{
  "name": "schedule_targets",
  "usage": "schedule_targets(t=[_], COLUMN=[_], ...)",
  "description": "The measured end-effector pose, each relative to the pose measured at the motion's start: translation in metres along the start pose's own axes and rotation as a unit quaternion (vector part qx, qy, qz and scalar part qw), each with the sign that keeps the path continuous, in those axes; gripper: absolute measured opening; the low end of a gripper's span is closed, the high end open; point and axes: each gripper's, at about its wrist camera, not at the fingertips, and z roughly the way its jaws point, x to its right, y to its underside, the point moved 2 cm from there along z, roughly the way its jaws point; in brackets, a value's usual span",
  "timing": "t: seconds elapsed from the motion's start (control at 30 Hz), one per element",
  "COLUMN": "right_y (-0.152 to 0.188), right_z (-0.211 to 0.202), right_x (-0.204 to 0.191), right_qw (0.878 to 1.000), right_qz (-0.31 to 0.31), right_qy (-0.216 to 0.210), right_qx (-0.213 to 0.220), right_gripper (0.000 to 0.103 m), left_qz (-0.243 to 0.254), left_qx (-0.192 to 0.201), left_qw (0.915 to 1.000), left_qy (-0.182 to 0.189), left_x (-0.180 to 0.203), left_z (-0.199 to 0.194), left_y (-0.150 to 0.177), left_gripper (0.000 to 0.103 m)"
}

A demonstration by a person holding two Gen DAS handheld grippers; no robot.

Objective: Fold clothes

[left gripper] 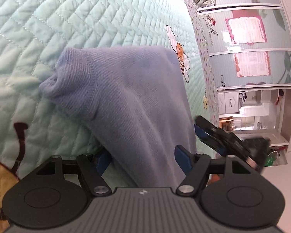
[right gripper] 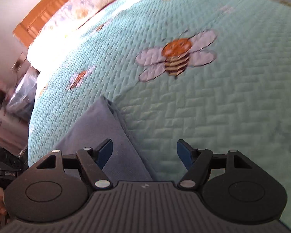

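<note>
One blue garment, two hand-held grippers, one quilt

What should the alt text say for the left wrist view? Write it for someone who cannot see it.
A blue knit garment lies on a quilted mint bedspread, its near end running between the open fingers of the left gripper. The right gripper shows blurred at the right edge, with cabinets beyond.

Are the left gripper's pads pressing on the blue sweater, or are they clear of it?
Cannot tell. In the left wrist view the blue sweater runs between the open left gripper, hiding the left pad and overlapping the right pad; no clear gap or pinch shows.
</note>
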Motion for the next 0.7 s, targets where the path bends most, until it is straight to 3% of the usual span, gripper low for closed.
schedule_targets(t=[0.1,0.17,0.3,0.33,0.37,0.4,0.43,0.5,0.57,0.63,0.7], right_y=[-0.008,-0.016,-0.024,-0.024,-0.024,-0.023,-0.02,-0.015,-0.006,0.004,0.026], right_z=[0.03,0.042,0.065,0.07,0.073,0.075,0.071,0.064,0.042,0.013,-0.028], right_x=[0.006,0.006,-0.007,-0.011,-0.013,-0.015,-0.017,-0.02,-0.033,-0.047,-0.062], right_qw=[0.997,0.992,0.979,0.976,0.975,0.974,0.977,0.983,0.989,0.992,0.99], right_qz=[-0.006,-0.008,-0.019,-0.022,-0.017,-0.013,-0.011,-0.007,-0.008,-0.008,0.008], right_qy=[-0.059,-0.105,-0.169,-0.18,-0.181,-0.181,-0.173,-0.155,-0.139,-0.124,-0.109], right_qx=[-0.057,-0.073,-0.113,-0.121,-0.127,-0.132,-0.121,-0.099,-0.049,0.009,0.088], right_gripper=[0.077,0.088,0.088,0.085,0.06,0.046,0.041,0.034,0.026,0.026,0.025], left_qz=[0.007,0.012,0.038,0.039,0.046,0.064,0.085,0.137,0.19,0.256,0.327], left_qx=[0.0,-0.002,-0.009,-0.01,-0.011,-0.009,-0.007,-0.004,-0.003,0.004,0.014], left_qw=[0.9999,0.9998,0.9991,0.999,0.9987,0.9979,0.9963,0.9905,0.9816,0.9664,0.9439], left_qy=[0.009,0.014,0.018,0.019,0.017,0.01,0.006,0.009,0.011,0.022,0.044], left_x=[0.002,0.002,0.002,0.002,0.003,0.004,0.005,0.007,0.016,0.033,0.055], left_z=[0.004,0.007,0.018,0.019,0.02,0.02,0.02,0.02,0.017,0.01,0.0], left_y=[0.001,-0.002,-0.007,-0.008,-0.009,-0.009,-0.01,-0.009,-0.007,-0.003,0.003], left_gripper=[0.076,0.076,0.076,0.075,0.068,0.062,0.044,0.039,0.035,0.034,0.032])
